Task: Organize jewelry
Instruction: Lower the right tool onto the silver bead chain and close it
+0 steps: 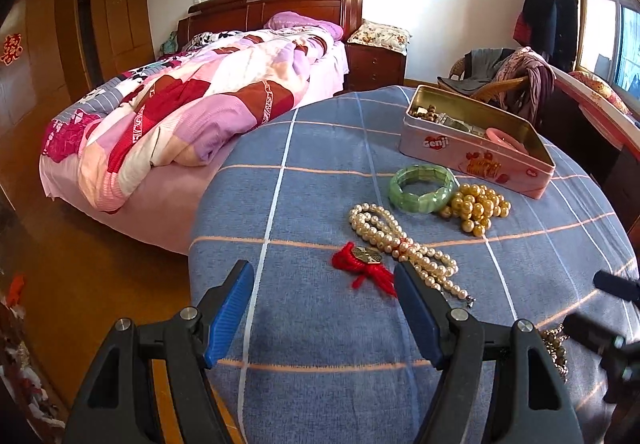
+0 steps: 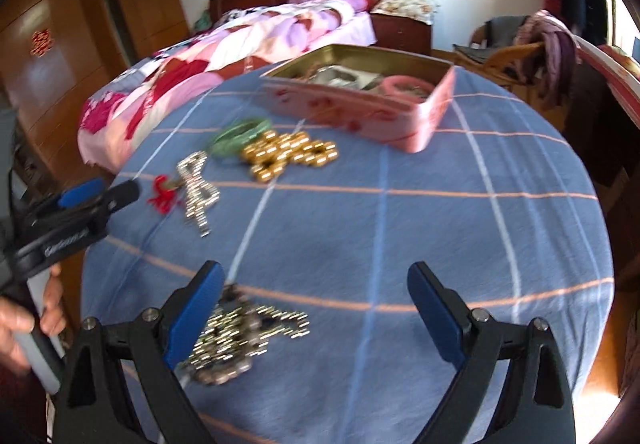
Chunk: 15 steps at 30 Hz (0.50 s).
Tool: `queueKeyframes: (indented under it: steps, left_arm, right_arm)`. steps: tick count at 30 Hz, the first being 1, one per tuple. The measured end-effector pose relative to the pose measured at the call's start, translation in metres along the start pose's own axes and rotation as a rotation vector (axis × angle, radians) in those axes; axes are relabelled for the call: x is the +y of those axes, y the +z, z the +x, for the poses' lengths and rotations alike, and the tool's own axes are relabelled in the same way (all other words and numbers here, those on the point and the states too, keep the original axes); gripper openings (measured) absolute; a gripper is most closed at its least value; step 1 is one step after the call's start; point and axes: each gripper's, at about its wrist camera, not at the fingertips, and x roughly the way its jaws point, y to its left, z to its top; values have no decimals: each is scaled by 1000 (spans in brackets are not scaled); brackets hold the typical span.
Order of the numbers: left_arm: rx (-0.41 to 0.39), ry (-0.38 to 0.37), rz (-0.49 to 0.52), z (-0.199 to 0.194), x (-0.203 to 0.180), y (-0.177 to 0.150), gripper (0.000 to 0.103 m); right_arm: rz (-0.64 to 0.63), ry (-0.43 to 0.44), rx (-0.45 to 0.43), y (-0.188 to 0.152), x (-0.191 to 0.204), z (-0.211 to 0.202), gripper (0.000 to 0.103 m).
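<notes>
Jewelry lies on a round table under a blue checked cloth [image 1: 320, 324]. A red tassel charm [image 1: 366, 266] and a white pearl necklace [image 1: 404, 248] sit just beyond my left gripper [image 1: 324, 276], which is open and holds nothing. Farther back lie a green bangle [image 1: 422, 188] and a heap of gold beads [image 1: 476, 208]. A pink tin [image 1: 476, 146], open, holds beads and a pink ring. My right gripper [image 2: 316, 280] is open above the cloth. A dark bead string [image 2: 240, 340] lies beside its left finger [image 2: 196, 312]. The right wrist view is blurred.
A bed with a patchwork quilt [image 1: 180, 116] stands behind the table on the left. A chair piled with clothes [image 1: 504, 80] stands at the back right. A hand [image 2: 24, 320] holds the left gripper's handle. A wooden wardrobe [image 1: 80, 24] lines the left wall.
</notes>
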Motion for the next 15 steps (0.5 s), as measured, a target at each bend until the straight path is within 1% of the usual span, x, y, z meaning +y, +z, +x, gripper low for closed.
queueKeyframes:
  steps: [4,7,9,10,11,12,13,14,15]
  left_arm:
    - [-9,-4,5,-6,1,1,72]
    - [-12,-13,2,-11,4,-1,72]
    - [-12,-12,1,-13,5,-2,72]
    - [-11,-10,1,-13,6,-3,72]
    - [-10,-8,0,-14,6,-4,72]
    - [-9,-6,-2,-14,7,-5,72]
    - [-9,-5,-5,-15,8,-5,72]
    - [-11,-6,-7,-17,9,-6,72]
    - [-14,-5,-8,-19,10,-6,72]
  right_arm:
    - [-39,13,21,-4,14,3,95]
    - [-55,26,32,-8,21,2,91]
    - [-65,34,40,-13,24,1,83]
    - [-69,35,45,-14,25,2,80]
    - [-73,35,49,-14,26,3,75]
    - [-73,35,55,-15,26,4,65]
    - [-72,40,66,-16,27,6,59]
    - [-71,48,65,-16,27,5,50]
    - [-72,47,66,-16,28,4,48]
